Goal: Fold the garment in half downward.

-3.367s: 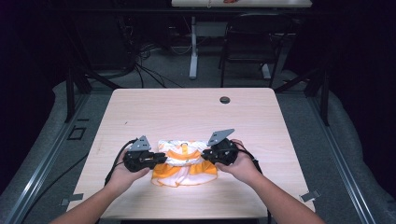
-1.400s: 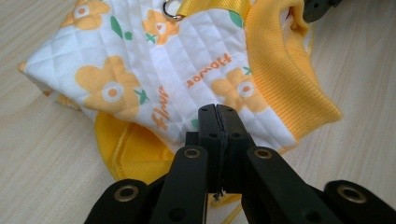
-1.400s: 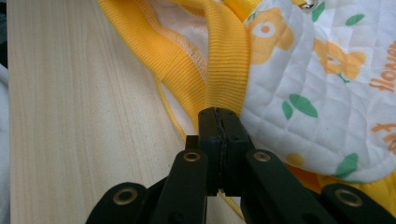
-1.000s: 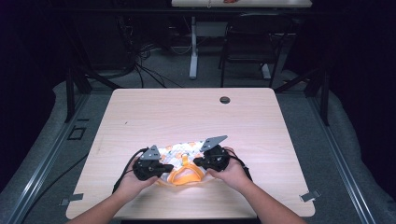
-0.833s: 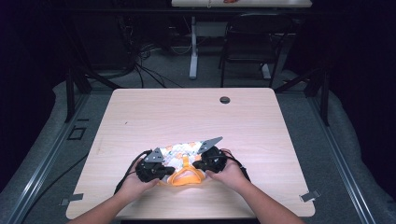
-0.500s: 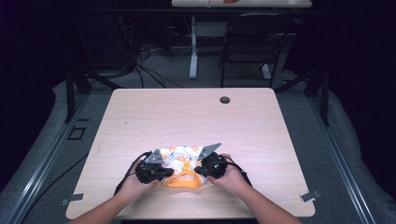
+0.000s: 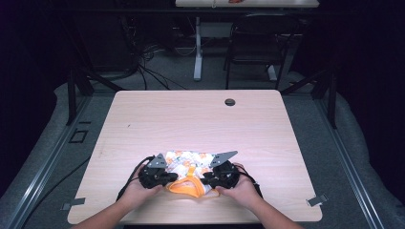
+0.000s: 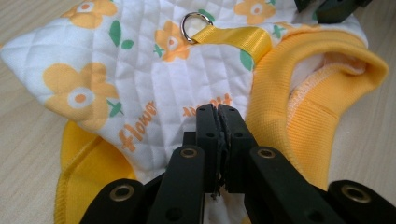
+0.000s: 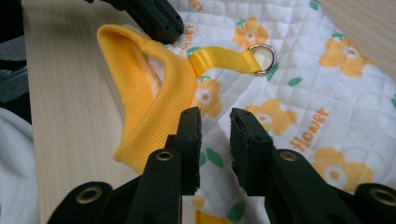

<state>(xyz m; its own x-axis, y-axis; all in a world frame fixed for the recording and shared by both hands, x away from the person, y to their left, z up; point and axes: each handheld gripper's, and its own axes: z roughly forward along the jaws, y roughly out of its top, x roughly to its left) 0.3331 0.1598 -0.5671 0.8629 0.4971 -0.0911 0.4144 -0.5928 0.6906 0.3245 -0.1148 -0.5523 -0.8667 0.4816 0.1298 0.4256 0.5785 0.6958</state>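
Note:
A small quilted white garment with orange flowers lies near the table's front edge. It has a yellow ribbed collar and a yellow strap ending in a metal ring. My left gripper is shut, pinching the quilted fabric beside the collar; in the high view the left gripper is at the garment's left. My right gripper has just been opening; its jaws stand apart over the fabric next to the collar, pressing nothing. From above, the right gripper is at the garment's right.
The wooden table has a round cable hole at its far side. A chair and a desk leg stand beyond it on the dark floor. Metal rails run along both sides of the table.
Both hands have drawn nearer to each other and to the front edge, bunching the garment so the yellow collar shows in front. The right gripper slid left.

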